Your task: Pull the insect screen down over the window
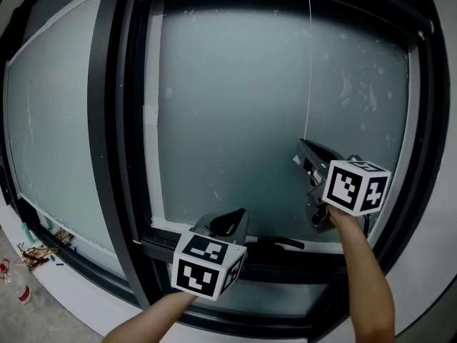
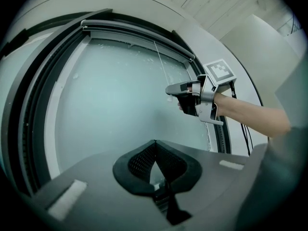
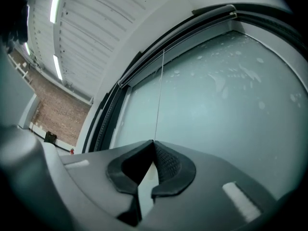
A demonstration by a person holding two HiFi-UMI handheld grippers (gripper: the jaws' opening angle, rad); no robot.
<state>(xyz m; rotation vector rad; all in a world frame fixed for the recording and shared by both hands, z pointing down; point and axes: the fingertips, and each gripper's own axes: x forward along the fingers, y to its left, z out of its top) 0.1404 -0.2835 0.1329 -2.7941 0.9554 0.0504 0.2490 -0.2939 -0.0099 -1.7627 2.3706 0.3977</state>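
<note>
At the far left a fixed side pane (image 1: 50, 113) is seen, divided by a dark frame post (image 1: 107, 120) from the window (image 1: 235, 106) that is to be covered. The left gripper (image 1: 234, 219) is held low before the bottom rail (image 1: 285, 259), its jaws pressed together on nothing, as the left gripper view shows plainly. It appears to be parked there out of the way, since one tool is enough for so thin a line. The insect screen is nowhere drawn over the glass and is judged to be rolled up inside the dark cassette (image 1: 357, 7) along the top of the frame. From that cassette a thin pull cord (image 1: 308, 63) is hung straight down the frosted pane, and its lower end is met by the right gripper (image 1: 303, 146), whose jaws are closed upon it at the tips. The hold is taken low on the cord, probably so that a downward pull can be given in line with it. That pull is not yet made.
</note>
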